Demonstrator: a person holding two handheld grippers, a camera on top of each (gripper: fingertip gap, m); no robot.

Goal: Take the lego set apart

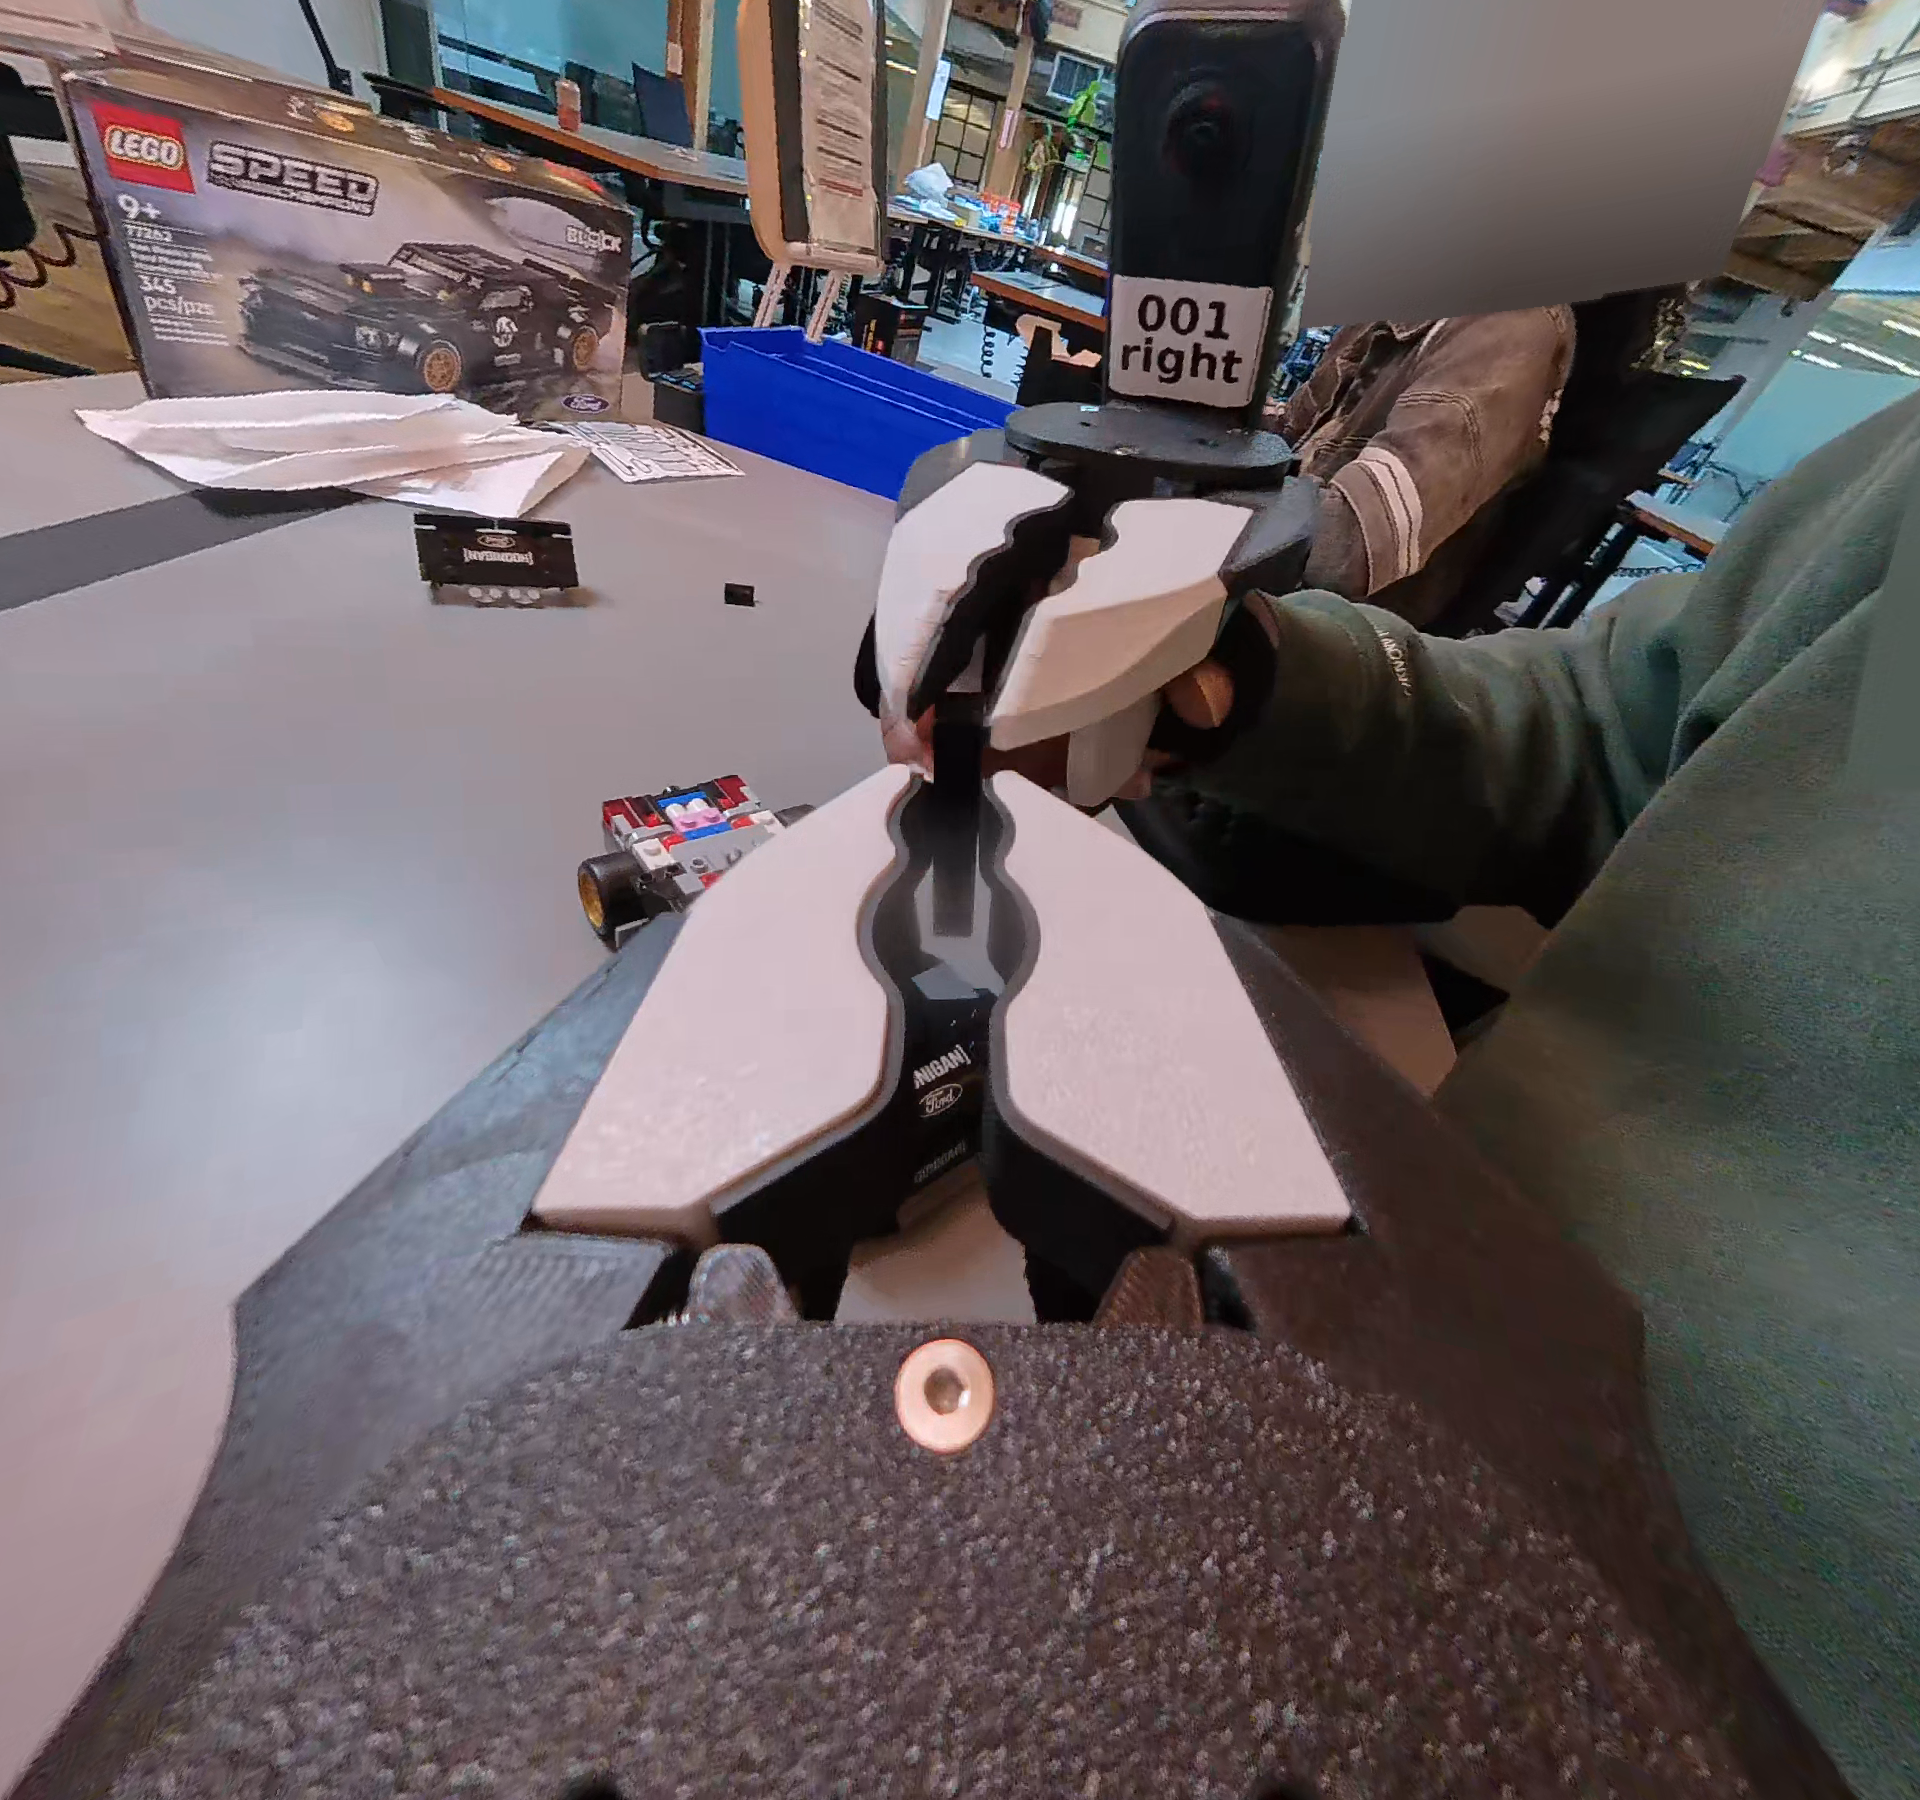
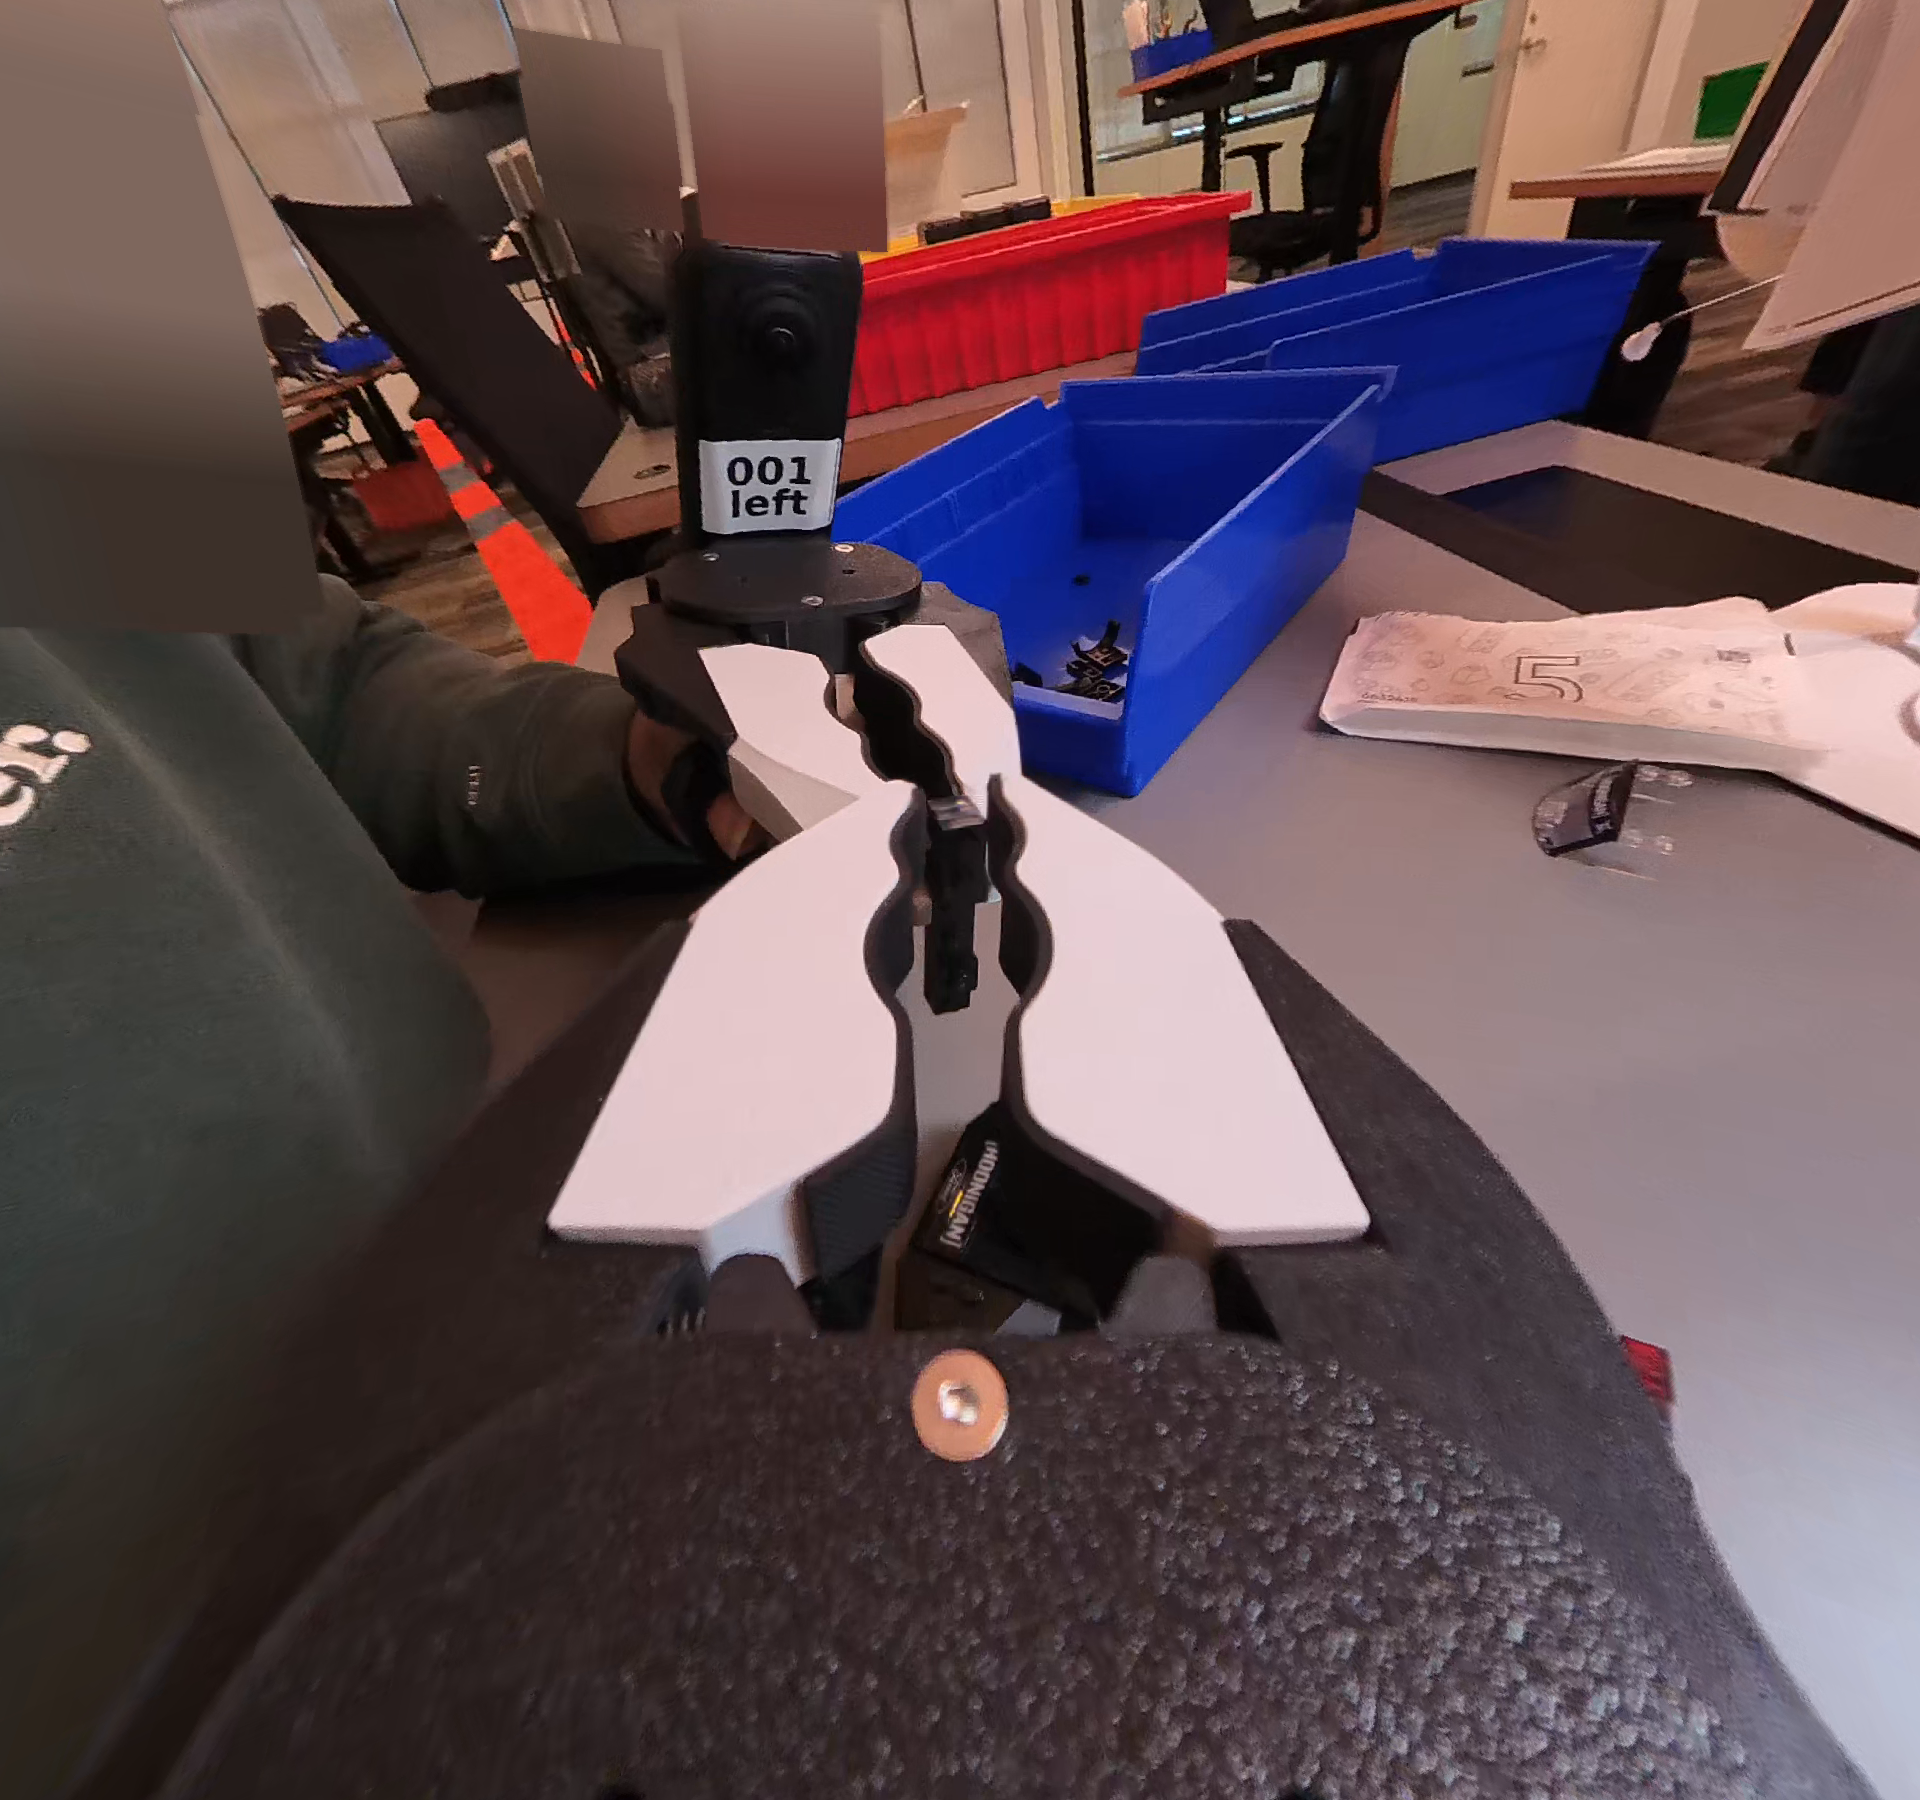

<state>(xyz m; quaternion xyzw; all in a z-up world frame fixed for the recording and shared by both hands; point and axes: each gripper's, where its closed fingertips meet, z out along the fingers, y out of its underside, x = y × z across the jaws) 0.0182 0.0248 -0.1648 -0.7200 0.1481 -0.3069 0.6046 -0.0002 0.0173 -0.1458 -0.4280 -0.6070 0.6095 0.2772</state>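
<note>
A black lego piece (image 1: 954,877) is held in the air between both grippers. My left gripper (image 1: 951,800) is shut on its near end; a black stickered panel (image 1: 940,1096) shows low between the fingers. My right gripper (image 1: 948,711) faces it tip to tip and grips the far end. In the right wrist view my right gripper (image 2: 951,800) is shut on the same black piece (image 2: 951,929), with the left gripper (image 2: 920,763) just beyond. The stripped lego car chassis (image 1: 675,846) lies on the grey table (image 1: 312,815), left of the grippers.
A loose black stickered panel (image 1: 497,555) and a tiny black part (image 1: 739,594) lie farther back. The lego box (image 1: 353,264) and white paper bags (image 1: 343,451) stand behind them. A blue bin (image 2: 1247,524) holds several black parts. A black curved part (image 2: 1590,805) lies by a paper bag (image 2: 1558,701). My left and right fingertips are right by each other.
</note>
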